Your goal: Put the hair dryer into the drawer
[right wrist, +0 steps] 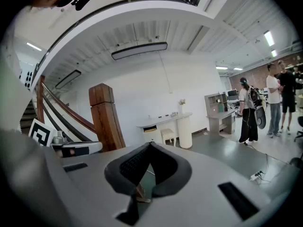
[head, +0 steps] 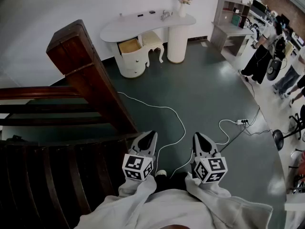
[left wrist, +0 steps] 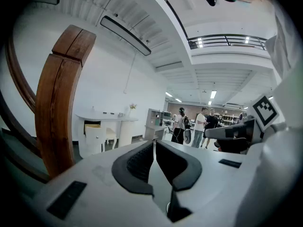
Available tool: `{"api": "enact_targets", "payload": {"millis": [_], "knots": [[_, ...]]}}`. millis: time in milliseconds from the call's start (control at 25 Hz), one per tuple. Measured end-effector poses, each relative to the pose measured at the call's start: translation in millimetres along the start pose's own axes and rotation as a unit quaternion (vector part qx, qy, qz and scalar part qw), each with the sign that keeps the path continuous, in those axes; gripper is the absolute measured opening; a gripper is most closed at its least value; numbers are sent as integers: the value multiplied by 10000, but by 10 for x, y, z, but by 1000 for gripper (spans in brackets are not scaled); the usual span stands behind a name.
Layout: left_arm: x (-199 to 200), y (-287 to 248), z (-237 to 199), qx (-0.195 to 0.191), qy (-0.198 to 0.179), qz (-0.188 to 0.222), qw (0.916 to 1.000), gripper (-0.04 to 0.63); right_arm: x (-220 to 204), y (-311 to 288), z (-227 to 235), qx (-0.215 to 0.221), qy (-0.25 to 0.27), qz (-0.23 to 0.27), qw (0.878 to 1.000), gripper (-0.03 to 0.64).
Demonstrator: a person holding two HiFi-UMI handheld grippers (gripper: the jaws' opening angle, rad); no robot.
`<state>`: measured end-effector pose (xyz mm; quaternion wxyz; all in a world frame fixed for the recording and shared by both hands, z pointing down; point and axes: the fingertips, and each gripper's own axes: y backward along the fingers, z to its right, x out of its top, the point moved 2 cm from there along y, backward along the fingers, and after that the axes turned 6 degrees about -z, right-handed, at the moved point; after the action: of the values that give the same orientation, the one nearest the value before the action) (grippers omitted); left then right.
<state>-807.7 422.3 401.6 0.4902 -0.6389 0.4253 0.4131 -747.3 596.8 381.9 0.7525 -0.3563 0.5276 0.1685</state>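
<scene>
A white vanity table [head: 147,25] stands far off against the back wall. Its top drawer [head: 129,46] is pulled open and shows a tan inside. Several small items lie on the tabletop, too small to make out; I cannot pick out a hair dryer. The table also shows in the left gripper view [left wrist: 106,118] and in the right gripper view [right wrist: 165,119]. My left gripper [head: 149,136] and right gripper [head: 198,137] are held side by side close to my body, pointing at the table. Both are shut and hold nothing: left gripper [left wrist: 154,142], right gripper [right wrist: 150,144].
A dark wooden newel post [head: 90,75] and stair rails fill the left. A white cable [head: 167,111] runs over the grey floor to a power strip [head: 243,121]. A stool [head: 153,39] stands by the vanity. A shelf unit [head: 233,18] and people [head: 264,51] are at the far right.
</scene>
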Motion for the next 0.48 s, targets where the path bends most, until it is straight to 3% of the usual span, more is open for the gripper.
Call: {"api": "enact_targets", "payload": {"millis": [480], "knots": [[-61,9,-99,-6,-17,-75,10000,26,-71,-94,16,-151,-223,2,9996,49]]}}
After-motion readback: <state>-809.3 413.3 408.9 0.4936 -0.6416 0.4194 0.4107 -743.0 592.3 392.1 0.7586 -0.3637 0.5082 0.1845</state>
